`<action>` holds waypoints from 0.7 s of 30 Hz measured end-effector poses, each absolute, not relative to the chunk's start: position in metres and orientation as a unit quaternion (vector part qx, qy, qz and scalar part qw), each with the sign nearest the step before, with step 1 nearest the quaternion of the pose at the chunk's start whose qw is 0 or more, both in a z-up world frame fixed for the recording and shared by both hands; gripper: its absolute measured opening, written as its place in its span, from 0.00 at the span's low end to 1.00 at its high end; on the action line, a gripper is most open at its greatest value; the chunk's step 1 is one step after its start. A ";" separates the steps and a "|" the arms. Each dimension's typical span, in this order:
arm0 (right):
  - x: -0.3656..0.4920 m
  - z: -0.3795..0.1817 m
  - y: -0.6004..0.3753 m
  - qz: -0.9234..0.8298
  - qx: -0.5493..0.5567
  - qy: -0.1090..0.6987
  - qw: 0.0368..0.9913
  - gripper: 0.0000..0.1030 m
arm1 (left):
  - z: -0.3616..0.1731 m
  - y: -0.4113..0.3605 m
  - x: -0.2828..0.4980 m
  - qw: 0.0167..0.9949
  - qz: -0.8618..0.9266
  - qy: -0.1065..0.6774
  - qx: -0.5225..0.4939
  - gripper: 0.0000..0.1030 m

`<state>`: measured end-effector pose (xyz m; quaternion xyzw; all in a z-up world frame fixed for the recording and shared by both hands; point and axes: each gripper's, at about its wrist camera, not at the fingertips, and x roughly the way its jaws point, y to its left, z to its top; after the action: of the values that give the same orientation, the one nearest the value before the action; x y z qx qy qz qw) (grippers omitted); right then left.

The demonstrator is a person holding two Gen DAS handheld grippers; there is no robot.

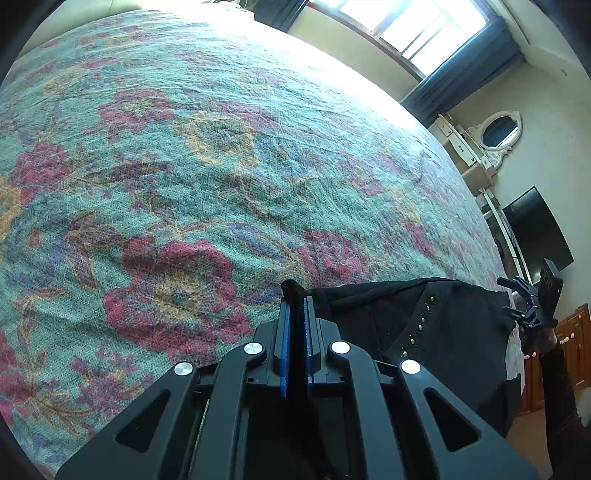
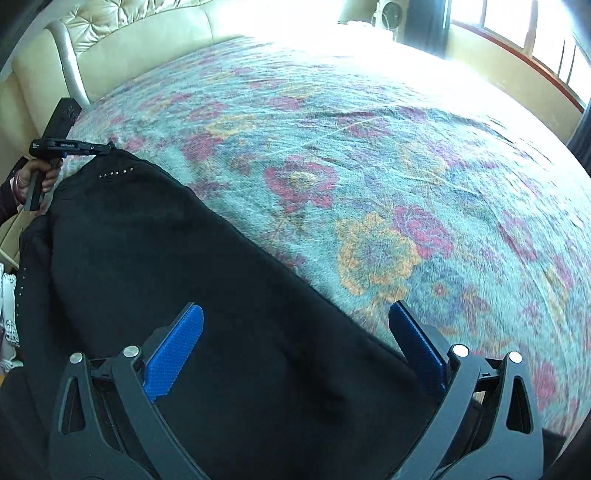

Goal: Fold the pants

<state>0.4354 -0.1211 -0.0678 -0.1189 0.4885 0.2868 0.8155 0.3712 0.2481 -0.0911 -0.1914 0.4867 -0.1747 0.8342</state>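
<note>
Black pants [image 2: 207, 280] with a row of small metal studs lie along the near edge of a bed with a floral cover [image 2: 369, 155]. My left gripper [image 1: 297, 299] is shut on a black corner of the pants [image 1: 406, 317]. It also shows in the right wrist view [image 2: 105, 147], at the far end of the pants. My right gripper [image 2: 295, 317] is open, its blue pads spread over the near part of the pants. It shows small at the far right of the left wrist view [image 1: 517, 295].
The floral cover [image 1: 207, 155] fills the bed beyond the pants. A cream padded headboard [image 2: 140, 40] stands at the far left. A window [image 1: 424, 29], a white dresser with an oval mirror [image 1: 500, 129] and a dark screen [image 1: 535, 229] line the walls.
</note>
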 end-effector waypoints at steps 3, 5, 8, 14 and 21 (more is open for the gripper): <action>0.459 -0.096 -0.119 0.301 -0.122 0.546 0.772 0.51 | -0.098 0.249 0.376 0.831 -0.167 0.493 -0.196 0.13; 0.462 -0.100 -0.119 0.303 -0.105 0.559 0.765 0.32 | -0.101 0.252 0.380 0.826 -0.165 0.494 -0.217 0.14; 0.450 -0.087 -0.119 0.302 -0.113 0.542 0.776 0.11 | -0.098 0.251 0.379 0.829 -0.170 0.487 -0.214 0.09; 0.378 -0.022 -0.120 0.252 -0.157 0.420 0.857 0.10 | -0.058 0.256 0.358 0.851 -0.203 0.418 -0.244 0.05; 0.210 0.016 -0.117 0.195 -0.213 0.297 0.910 0.12 | -0.001 0.265 0.269 0.856 -0.273 0.336 -0.282 0.06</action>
<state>0.2103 -0.1171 0.0159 -0.2127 0.2969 0.1951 0.9103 0.2686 0.2645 -0.0008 -0.2818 0.3355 -0.2730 0.8564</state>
